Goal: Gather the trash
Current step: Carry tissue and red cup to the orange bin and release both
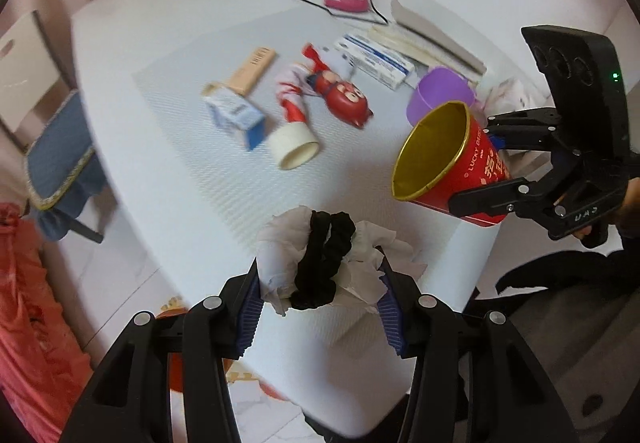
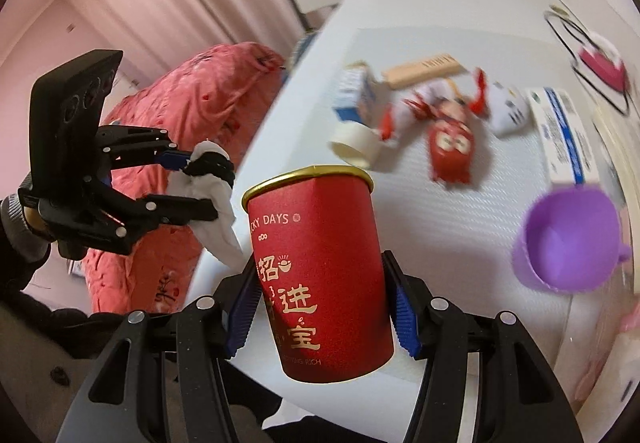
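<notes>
My left gripper (image 1: 320, 297) is shut on a crumpled white tissue (image 1: 280, 243) with a black hair tie (image 1: 324, 263) wound round it, held above the table's near edge. It also shows in the right wrist view (image 2: 202, 183) at the left, still holding the tissue (image 2: 218, 203). My right gripper (image 2: 324, 307) is shut on a red paper cup (image 2: 320, 275) with gold lettering and a gold rim. In the left wrist view the right gripper (image 1: 486, 167) holds the cup (image 1: 444, 155) tilted, its gold-lined mouth facing the tissue.
On the white table (image 1: 160, 43) lie a purple cup (image 1: 436, 91), a tape roll (image 1: 294, 149), a red toy (image 1: 340, 95), a blue-white carton (image 1: 236, 115), a tan box (image 1: 252, 73) and flat boxes (image 1: 376, 61). A blue-cushioned chair (image 1: 60, 155) and red bedding (image 2: 192, 91) are left.
</notes>
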The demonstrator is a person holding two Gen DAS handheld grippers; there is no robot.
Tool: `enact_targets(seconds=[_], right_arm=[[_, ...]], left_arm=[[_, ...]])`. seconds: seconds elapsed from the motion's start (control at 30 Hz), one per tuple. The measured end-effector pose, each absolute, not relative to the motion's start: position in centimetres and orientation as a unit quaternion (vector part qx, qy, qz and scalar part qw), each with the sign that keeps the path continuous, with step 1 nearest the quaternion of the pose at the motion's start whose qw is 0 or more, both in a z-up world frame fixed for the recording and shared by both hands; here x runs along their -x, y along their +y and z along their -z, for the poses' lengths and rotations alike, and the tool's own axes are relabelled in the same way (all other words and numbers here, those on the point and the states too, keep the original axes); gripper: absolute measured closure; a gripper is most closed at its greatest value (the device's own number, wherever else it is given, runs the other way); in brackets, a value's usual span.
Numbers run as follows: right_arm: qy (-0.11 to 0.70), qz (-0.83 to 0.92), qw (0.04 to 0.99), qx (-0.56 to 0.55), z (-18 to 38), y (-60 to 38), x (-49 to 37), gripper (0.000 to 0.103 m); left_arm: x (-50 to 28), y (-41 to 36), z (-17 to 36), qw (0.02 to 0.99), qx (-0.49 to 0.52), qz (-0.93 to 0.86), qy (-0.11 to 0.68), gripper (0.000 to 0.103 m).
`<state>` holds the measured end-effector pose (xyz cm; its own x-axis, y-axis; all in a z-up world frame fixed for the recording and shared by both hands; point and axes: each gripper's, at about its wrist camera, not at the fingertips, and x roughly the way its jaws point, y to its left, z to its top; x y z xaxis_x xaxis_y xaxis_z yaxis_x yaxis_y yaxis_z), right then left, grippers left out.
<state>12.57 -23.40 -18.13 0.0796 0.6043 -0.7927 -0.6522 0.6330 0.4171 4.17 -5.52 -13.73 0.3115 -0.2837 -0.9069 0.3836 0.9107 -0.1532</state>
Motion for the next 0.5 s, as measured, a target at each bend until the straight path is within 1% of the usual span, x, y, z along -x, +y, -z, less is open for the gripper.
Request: enact_targets(seconds=[0.27,0.5], right_arm=[[0.488,-0.493,0.718,0.052,14.7,-17.7,-11.2,0.045],[0.472,-0.554,0.681,0.083,13.5,-8.9,-9.2,0.045]], left_arm=[[0.4,0.1,10.8,0.837,-0.025,0.138,0.529,0.051],[4.4,6.5,10.8,0.849,0.027,0.059,0.524,0.051]])
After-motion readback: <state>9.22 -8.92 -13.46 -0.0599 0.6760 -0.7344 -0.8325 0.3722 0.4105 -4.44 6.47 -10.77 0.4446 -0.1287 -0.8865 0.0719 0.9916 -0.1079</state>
